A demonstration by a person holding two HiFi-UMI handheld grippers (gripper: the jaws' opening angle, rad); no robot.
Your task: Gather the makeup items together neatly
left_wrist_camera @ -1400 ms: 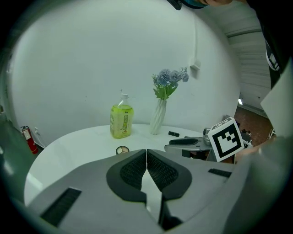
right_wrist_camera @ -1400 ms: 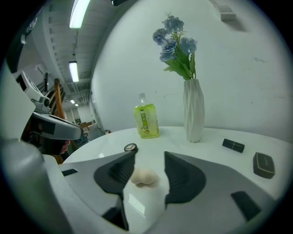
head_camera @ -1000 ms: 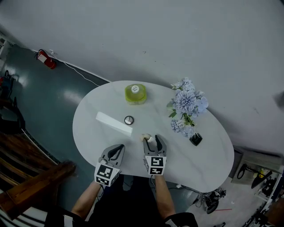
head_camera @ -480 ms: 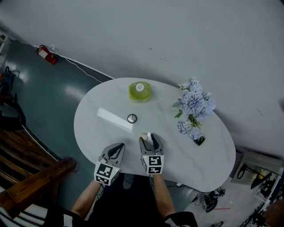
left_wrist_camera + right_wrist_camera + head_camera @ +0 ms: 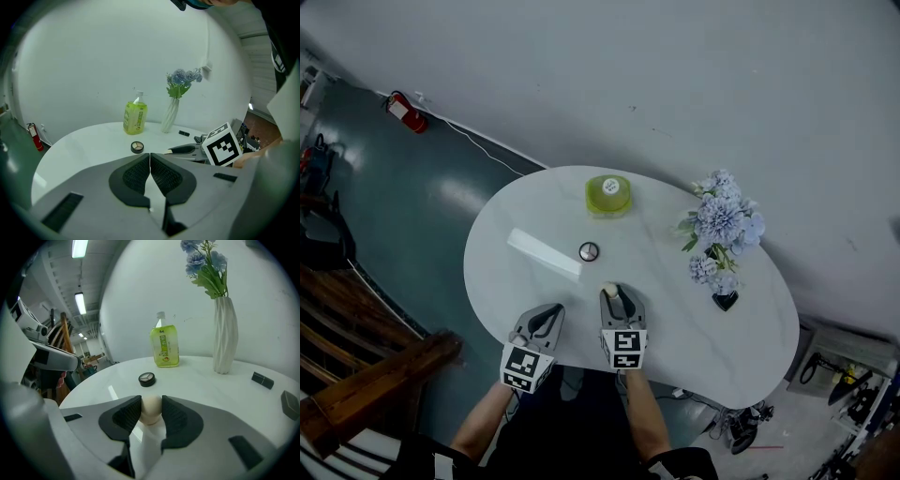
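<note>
My right gripper [image 5: 617, 296] is near the table's front edge, and its jaws have just been closing. Its pads now press on a beige egg-shaped makeup sponge [image 5: 151, 411], whose top shows at the jaw tips [image 5: 610, 290]. My left gripper [image 5: 546, 319] is just to its left, shut with nothing between its pads [image 5: 150, 155]. A round black eyeshadow compact [image 5: 589, 251] lies ahead of both grippers [image 5: 146, 378]. A small black lipstick [image 5: 262, 379] lies at the right near the vase.
A yellow-green pump bottle [image 5: 608, 195] stands at the back of the white oval table [image 5: 750, 347]. A white twisted vase [image 5: 226, 341] with blue flowers [image 5: 722, 225] stands at the right. A dark object [image 5: 290, 404] lies at the right edge. Floor and a wooden bench lie to the left.
The right jaws have closed from a wide stance onto the beige sponge. The left gripper stays shut. The head view has shifted, so the table sits a little further right.
</note>
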